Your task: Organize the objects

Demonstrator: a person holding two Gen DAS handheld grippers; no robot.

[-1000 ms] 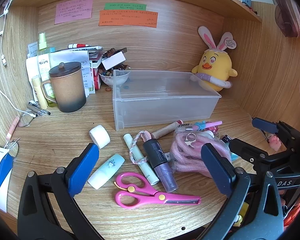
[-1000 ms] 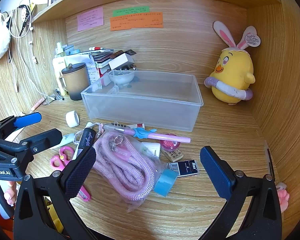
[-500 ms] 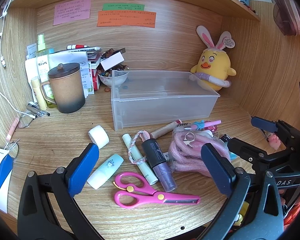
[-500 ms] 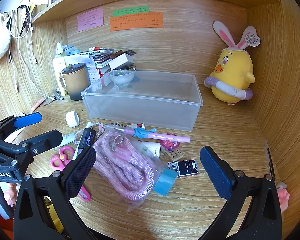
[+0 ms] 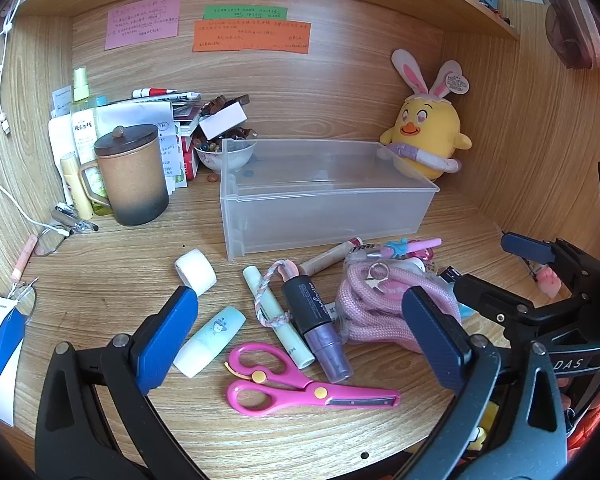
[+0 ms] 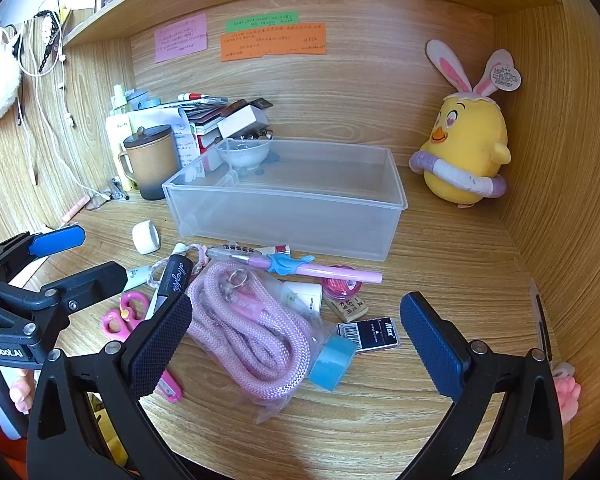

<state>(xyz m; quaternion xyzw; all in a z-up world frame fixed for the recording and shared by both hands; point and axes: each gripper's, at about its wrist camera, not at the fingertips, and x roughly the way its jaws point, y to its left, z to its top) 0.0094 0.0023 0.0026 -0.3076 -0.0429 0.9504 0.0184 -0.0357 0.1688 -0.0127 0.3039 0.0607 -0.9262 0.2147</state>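
Note:
A clear plastic bin (image 5: 324, 196) (image 6: 288, 200) stands empty on the wooden desk. In front of it lie pink scissors (image 5: 300, 388), a pale tube (image 5: 210, 340), a white tape roll (image 5: 196, 272) (image 6: 146, 236), a black and purple tube (image 5: 316, 320), a bagged pink rope (image 6: 252, 328) (image 5: 376, 304), a pink pen (image 6: 300, 266), a blue tape roll (image 6: 332, 362) and a black Max box (image 6: 374, 332). My left gripper (image 5: 300, 340) is open above the scissors. My right gripper (image 6: 296, 344) is open above the rope. Both are empty.
A brown lidded mug (image 5: 130, 176), bottles, papers and a bowl of beads (image 5: 224, 154) crowd the back left. A yellow plush chick (image 6: 466, 156) sits at the back right by the side wall. A shelf runs overhead.
The left view has shifted very slightly; the right gripper has held still. Nothing on the desk has moved.

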